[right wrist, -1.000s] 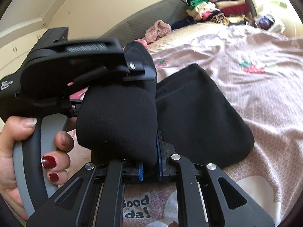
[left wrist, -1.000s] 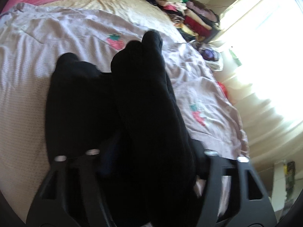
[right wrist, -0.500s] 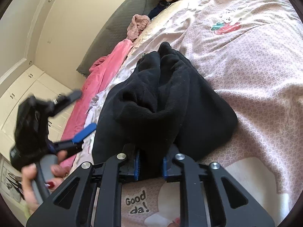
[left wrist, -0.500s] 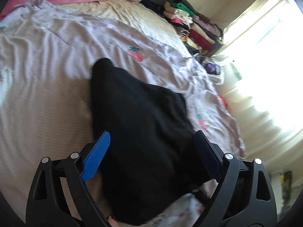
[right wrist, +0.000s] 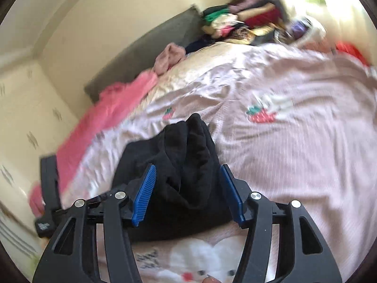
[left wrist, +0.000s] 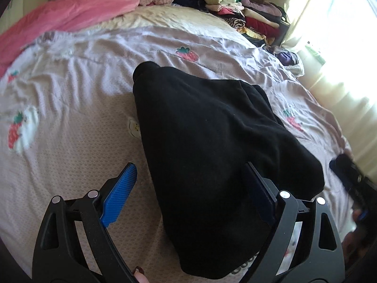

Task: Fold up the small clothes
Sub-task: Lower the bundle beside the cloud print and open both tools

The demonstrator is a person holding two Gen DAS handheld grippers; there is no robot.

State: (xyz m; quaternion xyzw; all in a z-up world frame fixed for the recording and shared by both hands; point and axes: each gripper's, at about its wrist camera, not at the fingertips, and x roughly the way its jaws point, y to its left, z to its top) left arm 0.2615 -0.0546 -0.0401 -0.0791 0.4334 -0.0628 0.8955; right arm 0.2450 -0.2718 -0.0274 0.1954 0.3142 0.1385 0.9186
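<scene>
Both the left tool (left wrist: 188, 195) and right tool (right wrist: 188, 193) gape released astride the folded black garment (left wrist: 212, 146), which lies mid-bed near the front edge, with bare pink bedspread (left wrist: 70, 122) around it.

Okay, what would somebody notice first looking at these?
The black garment, folded into a dark mound mid-bed on the pale strawberry-print bedspread. Both claws, left and right, hang open over it. Behind, a colourful clothes pile sits by the bright window.
</scene>
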